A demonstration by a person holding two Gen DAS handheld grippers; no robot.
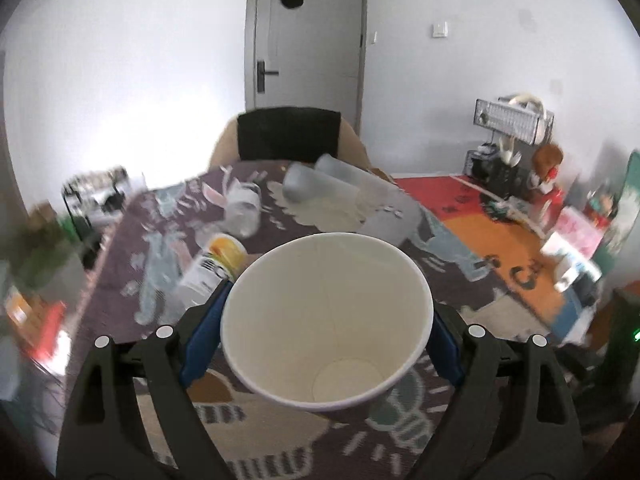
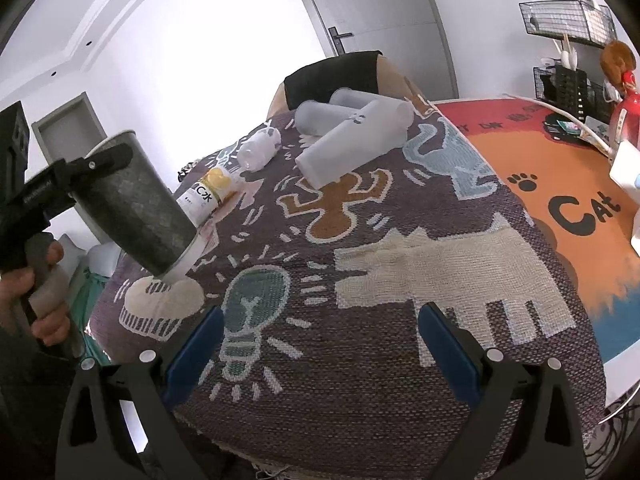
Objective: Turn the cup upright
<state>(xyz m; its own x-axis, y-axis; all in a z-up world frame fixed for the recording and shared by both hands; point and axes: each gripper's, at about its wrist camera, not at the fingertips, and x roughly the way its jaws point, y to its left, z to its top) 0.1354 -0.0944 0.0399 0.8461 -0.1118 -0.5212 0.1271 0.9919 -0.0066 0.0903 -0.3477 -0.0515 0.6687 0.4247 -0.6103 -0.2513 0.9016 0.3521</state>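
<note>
A paper cup (image 1: 326,320), white inside and dark grey outside, is held in my left gripper (image 1: 320,344). The blue pads (image 1: 200,344) press its two sides and its mouth faces the camera. In the right wrist view the same cup (image 2: 136,204) is tilted, rim up and to the left, with its base touching the patterned cloth (image 2: 360,300) at the table's left side. The left gripper (image 2: 86,170) clamps it near the rim. My right gripper (image 2: 320,348) is open and empty above the near part of the cloth.
Lying on the cloth are a yellow-capped bottle (image 2: 208,196), a small clear bottle (image 2: 260,146) and frosted plastic tumblers (image 2: 352,144). An orange cat mat (image 2: 568,208) lies to the right. A chair (image 2: 336,76) stands at the far edge, wire racks (image 2: 568,20) on the right.
</note>
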